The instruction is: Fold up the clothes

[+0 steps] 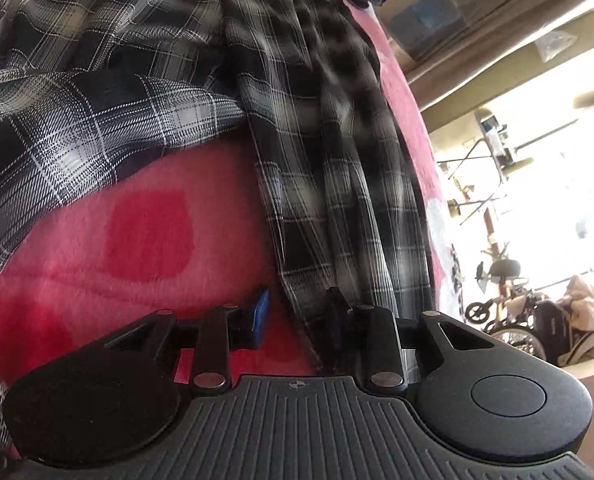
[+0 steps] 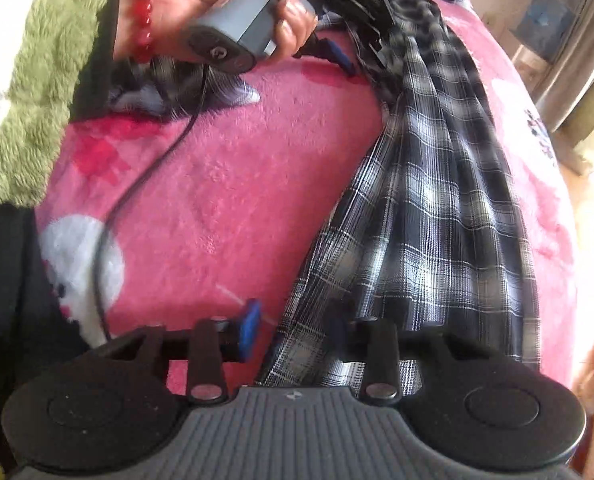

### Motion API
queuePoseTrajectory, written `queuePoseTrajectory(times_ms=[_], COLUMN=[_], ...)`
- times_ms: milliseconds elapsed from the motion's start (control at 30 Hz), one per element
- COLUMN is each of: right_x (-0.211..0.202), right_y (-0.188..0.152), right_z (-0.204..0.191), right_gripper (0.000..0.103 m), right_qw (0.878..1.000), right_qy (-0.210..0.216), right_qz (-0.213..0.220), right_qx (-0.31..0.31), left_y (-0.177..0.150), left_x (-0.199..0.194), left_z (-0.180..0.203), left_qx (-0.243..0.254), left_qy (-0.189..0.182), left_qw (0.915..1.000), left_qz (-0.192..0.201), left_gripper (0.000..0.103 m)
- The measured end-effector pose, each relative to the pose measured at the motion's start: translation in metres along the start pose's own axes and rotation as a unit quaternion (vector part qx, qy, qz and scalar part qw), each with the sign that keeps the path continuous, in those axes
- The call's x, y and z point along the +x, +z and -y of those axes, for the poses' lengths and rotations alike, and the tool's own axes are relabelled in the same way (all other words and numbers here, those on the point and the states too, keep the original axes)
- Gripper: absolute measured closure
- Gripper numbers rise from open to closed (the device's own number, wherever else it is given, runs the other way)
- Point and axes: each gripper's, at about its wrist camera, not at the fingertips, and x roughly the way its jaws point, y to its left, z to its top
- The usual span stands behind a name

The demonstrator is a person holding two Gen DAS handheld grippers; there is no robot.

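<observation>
- The left gripper is held open, its fingers apart over the plaid skirt edge.
- The right gripper is likewise spread at the skirt's hem.
- The skirt is laid on a pink blanket.

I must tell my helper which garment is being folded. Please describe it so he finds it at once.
Start at the pink blanket covering the bed. The plaid skirt lies on its right part, stretching from the right claw toward the left claw. Only it has pleats and a black, grey and white check.
</observation>
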Motion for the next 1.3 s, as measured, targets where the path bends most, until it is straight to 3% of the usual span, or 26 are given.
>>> queuePoseTrajectory(times_ms=[33, 100, 133, 167, 233, 500, 700, 867, 1033, 1100, 1233, 1300], right_x=[0.001, 0.004, 0.005, 0.003, -0.001, -0.039, -0.032, -0.020, -0.017, -0.023, -0.049, -0.064], right_y=[-0.001, -0.003, -0.003, -0.003, -0.004, -0.005, -0.007, -0.010, -0.019, -0.022, -0.033, -0.041], right_z=[-0.002, -0.005, -0.004, -0.004, 0.000, 0.018, 0.026, 0.019, 0.010, 0.014, 0.032, 0.046], right_gripper=[0.064, 0.065, 0.072, 0.086, 0.101, 0.101, 0.101, 0.101, 0.099, 0.098, 0.082, 0.079], right_qw=[1.000, 1.000, 1.000, 1.000, 1.000, 0.999, 0.997, 0.995, 0.994, 0.993, 0.992, 0.992], right_qy=[-0.005, -0.014, -0.017, -0.019, -0.022, 0.034, 0.079, 0.100, 0.104, 0.111, 0.110, 0.093], right_qz=[-0.001, -0.003, -0.002, 0.001, 0.006, 0.023, 0.008, -0.015, -0.036, -0.036, -0.004, 0.025], right_qx=[-0.002, -0.005, -0.003, 0.000, 0.007, 0.004, 0.010, 0.007, -0.004, 0.014, 0.061, 0.081], left_y=[0.000, 0.000, 0.000, 0.000, 0.000, 0.009, 0.005, -0.008, -0.014, -0.020, -0.028, -0.035], left_x=[0.001, 0.000, 0.000, 0.000, -0.004, -0.040, -0.048, -0.046, -0.052, -0.060, -0.081, -0.092], left_z=[-0.002, -0.005, -0.006, -0.008, -0.011, -0.011, -0.016, -0.009, -0.003, -0.002, 0.007, 0.012], left_qx=[0.000, 0.002, 0.002, 0.003, -0.002, -0.008, 0.016, 0.062, 0.082, 0.084, 0.099, 0.112], left_qy=[-0.002, -0.001, 0.001, 0.002, 0.001, 0.032, 0.093, 0.149, 0.163, 0.166, 0.167, 0.164], left_qw=[1.0000, 1.0000, 0.9999, 0.9999, 0.9998, 0.9982, 0.9946, 0.9862, 0.9823, 0.9811, 0.9766, 0.9741], left_qz=[0.003, 0.009, 0.011, 0.014, 0.019, 0.050, 0.042, 0.036, 0.044, 0.053, 0.093, 0.109], left_gripper=[0.076, 0.093, 0.097, 0.101, 0.103, 0.103, 0.103, 0.103, 0.100, 0.084, 0.071, 0.063])
